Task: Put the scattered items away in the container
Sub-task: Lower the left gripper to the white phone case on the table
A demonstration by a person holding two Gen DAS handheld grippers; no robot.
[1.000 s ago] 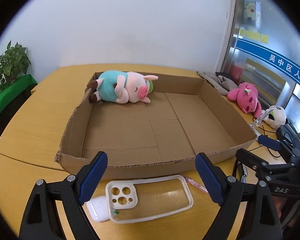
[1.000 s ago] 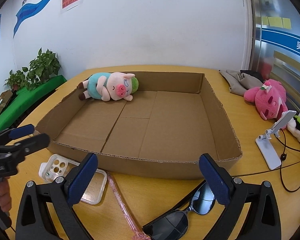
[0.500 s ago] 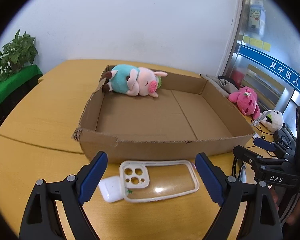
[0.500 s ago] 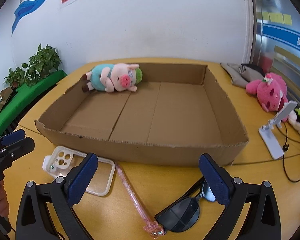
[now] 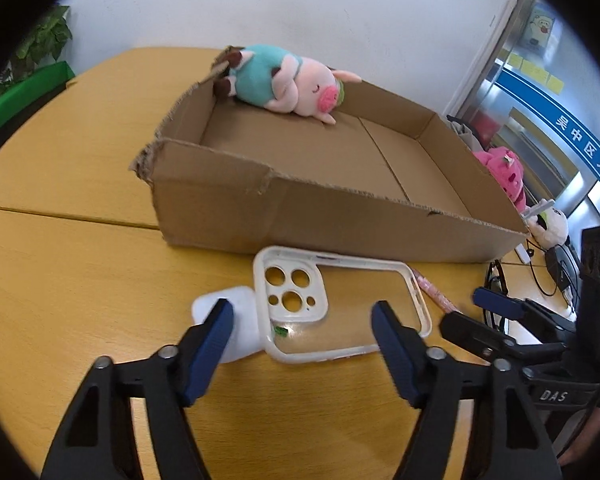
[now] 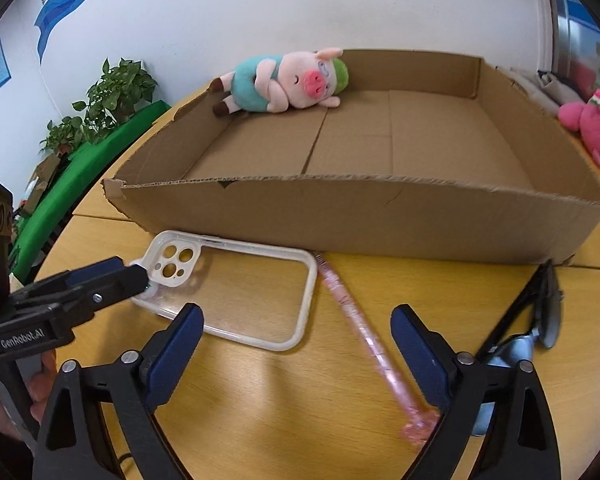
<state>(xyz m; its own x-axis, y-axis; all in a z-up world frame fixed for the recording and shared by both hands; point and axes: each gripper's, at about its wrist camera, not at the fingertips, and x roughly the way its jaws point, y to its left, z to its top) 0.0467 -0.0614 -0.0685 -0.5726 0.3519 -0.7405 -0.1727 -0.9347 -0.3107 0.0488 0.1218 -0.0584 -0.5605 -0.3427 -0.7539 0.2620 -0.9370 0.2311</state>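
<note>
1. Cardboard box (image 5: 308, 216) stands at the far side of the table (image 5: 60, 264), pig plush (image 5: 284, 80) inside.
2. Phone case (image 5: 340, 308) lies flat just near of the box.
3. Left gripper (image 5: 302, 322), fingers apart: straddle one case rim, then close.
4. Right gripper (image 6: 296, 330), fingers apart: straddle the pink pen (image 6: 360, 320).

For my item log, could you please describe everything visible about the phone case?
The phone case is a clear-backed shell with a creamy white rim and a white camera block pierced by round holes. It lies flat, open side up, on the wooden table just before the cardboard box. The pink pen lies beside its end; the left gripper hovers open around its camera end.
</note>
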